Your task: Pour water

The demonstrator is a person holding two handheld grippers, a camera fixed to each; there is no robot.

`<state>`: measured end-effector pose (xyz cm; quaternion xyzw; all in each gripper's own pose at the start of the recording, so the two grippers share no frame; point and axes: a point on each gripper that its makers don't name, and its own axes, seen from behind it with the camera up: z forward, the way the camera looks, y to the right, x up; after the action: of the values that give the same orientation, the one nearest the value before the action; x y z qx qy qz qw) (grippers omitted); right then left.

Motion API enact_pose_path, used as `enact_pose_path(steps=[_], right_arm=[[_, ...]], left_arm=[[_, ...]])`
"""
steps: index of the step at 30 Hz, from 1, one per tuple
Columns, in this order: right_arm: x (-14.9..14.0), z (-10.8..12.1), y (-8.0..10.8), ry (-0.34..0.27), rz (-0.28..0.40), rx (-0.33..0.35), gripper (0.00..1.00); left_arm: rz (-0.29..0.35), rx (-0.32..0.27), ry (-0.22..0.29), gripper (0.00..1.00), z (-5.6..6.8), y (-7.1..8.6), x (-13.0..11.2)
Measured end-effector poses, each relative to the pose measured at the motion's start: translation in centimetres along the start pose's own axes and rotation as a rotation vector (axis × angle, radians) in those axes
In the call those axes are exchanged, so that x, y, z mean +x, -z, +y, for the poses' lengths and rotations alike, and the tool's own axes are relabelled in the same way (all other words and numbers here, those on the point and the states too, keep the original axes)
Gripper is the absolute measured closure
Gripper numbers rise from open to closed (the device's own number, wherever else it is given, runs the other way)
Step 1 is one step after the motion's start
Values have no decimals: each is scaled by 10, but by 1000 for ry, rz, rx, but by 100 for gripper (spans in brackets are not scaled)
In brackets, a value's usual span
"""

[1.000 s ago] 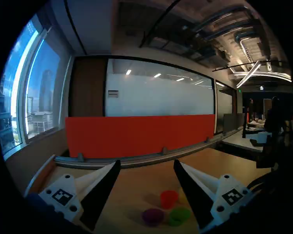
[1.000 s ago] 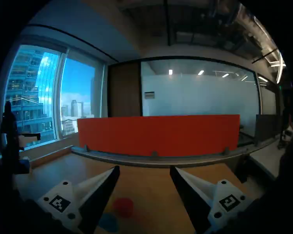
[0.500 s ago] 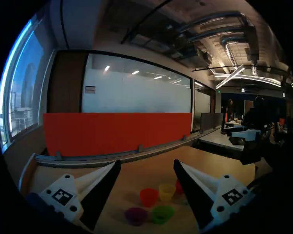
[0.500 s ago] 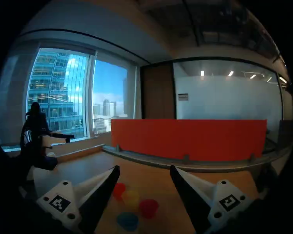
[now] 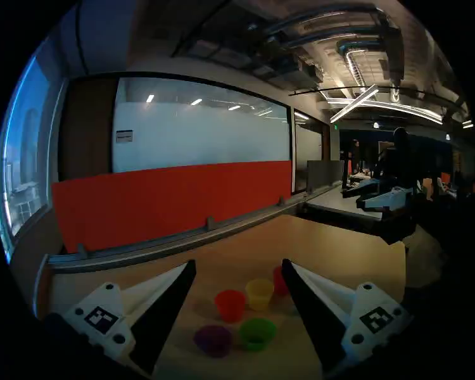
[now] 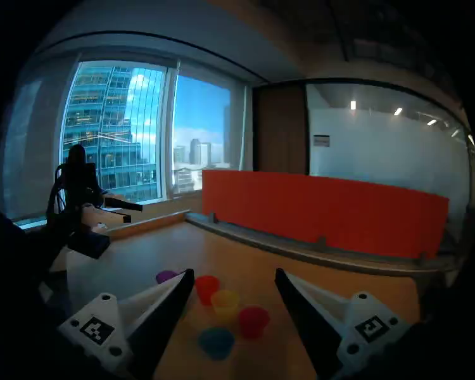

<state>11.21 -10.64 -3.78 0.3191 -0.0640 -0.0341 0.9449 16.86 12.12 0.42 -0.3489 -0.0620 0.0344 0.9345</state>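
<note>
Several small coloured cups stand in a cluster on the wooden table [image 5: 339,247]. In the left gripper view an orange cup [image 5: 230,305], a yellow cup [image 5: 260,293] and a red cup [image 5: 279,280] stand behind a purple cup [image 5: 213,339] and a green cup [image 5: 257,333]. My left gripper [image 5: 237,265] hangs open above them, holding nothing. In the right gripper view I see the purple cup [image 6: 166,276], orange cup [image 6: 206,289], yellow cup [image 6: 225,304], red cup [image 6: 253,320] and a blue cup [image 6: 216,342]. My right gripper [image 6: 234,272] is open and empty over them.
An orange partition [image 5: 174,199] with a metal rail runs along the table's far edge. Large windows [image 6: 117,139] lie to one side. A dark gripper-like shape [image 6: 85,218] sits at the left of the right gripper view, and a pale one [image 5: 386,199] at the right of the left gripper view.
Both views have swung toward the cups. The cluster has come further up between each pair of fingers, with more cups showing. Both grippers have stayed open.
</note>
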Motion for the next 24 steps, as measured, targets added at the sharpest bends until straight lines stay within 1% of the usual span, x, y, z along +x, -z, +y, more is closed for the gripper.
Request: enact_pose_path(steps=[5, 11, 17, 24], right_arm=[[-10, -5, -2, 17, -39, 23, 1], [-22, -9, -5, 15, -71, 51, 1], [-39, -10, -10, 17, -110, 74, 1], [-58, -13, -16, 38, -154, 109, 1]], left_arm=[[-30, -31, -12, 0, 6, -4, -10], [-47, -56, -16, 0, 10, -9, -18], [-86, -73, -26, 0, 9, -14, -37], [-133, -111, -59, 0, 16, -21, -60]])
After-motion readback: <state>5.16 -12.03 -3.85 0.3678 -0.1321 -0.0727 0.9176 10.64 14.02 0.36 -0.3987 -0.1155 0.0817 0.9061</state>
